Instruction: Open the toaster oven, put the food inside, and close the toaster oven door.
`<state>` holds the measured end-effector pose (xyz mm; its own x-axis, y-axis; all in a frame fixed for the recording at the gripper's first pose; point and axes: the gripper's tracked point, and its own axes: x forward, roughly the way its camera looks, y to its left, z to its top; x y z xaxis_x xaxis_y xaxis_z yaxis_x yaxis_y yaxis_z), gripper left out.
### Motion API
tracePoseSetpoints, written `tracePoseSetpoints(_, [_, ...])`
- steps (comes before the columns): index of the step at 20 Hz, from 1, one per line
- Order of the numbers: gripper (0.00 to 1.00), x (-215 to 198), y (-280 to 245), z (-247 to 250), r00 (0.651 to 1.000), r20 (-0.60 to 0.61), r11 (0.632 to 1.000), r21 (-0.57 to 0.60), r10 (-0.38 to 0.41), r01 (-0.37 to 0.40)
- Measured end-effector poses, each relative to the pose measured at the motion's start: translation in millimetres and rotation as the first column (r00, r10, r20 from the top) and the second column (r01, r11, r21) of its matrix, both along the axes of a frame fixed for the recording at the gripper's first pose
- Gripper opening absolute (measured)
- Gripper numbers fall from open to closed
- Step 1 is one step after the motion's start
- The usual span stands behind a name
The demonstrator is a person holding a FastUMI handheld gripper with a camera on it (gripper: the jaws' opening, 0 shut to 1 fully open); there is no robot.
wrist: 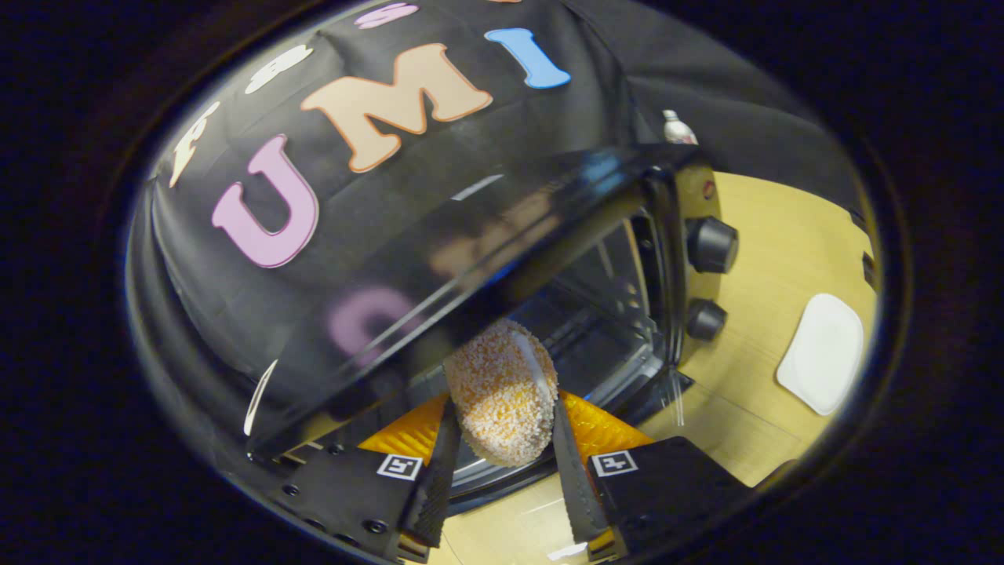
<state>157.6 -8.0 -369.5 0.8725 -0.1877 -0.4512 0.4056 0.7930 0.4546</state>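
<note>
While my fingers (502, 471) pinch the crumb-coated food (502, 392) by its flanks, just before the open toaster oven (620, 290) on the bench (753, 392), I judge it light, soft and crumbly, so I grip gently at its widest part.

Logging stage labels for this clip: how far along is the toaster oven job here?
Done: the black toaster oven looks open, its wire rack showing past the glass door. In hand: the gripper is shut on the round, crumb-coated orange pastry, held just ahead of the opening. Left: set the pastry inside, let go, close the door.
</note>
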Motion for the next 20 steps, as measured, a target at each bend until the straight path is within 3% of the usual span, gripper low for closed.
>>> tracePoseSetpoints(3, [0.67,0,-3,-1,1.0,-0.028,0.999,-0.053,0.001,-0.003])
tracePoseSetpoints(7, [0.67,7,8,-15,0.995,-0.068,0.995,-0.066,0.074,-0.078])
tracePoseSetpoints(11, [0.75,6,6,-16,0.991,-0.089,0.987,-0.114,0.101,-0.111])
tracePoseSetpoints(17, [0.96,-11,-6,-11,0.986,-0.1,0.973,-0.177,0.135,-0.151])
tracePoseSetpoints(20, [0.97,-28,-5,-17,0.973,-0.149,0.956,-0.206,0.179,-0.207])
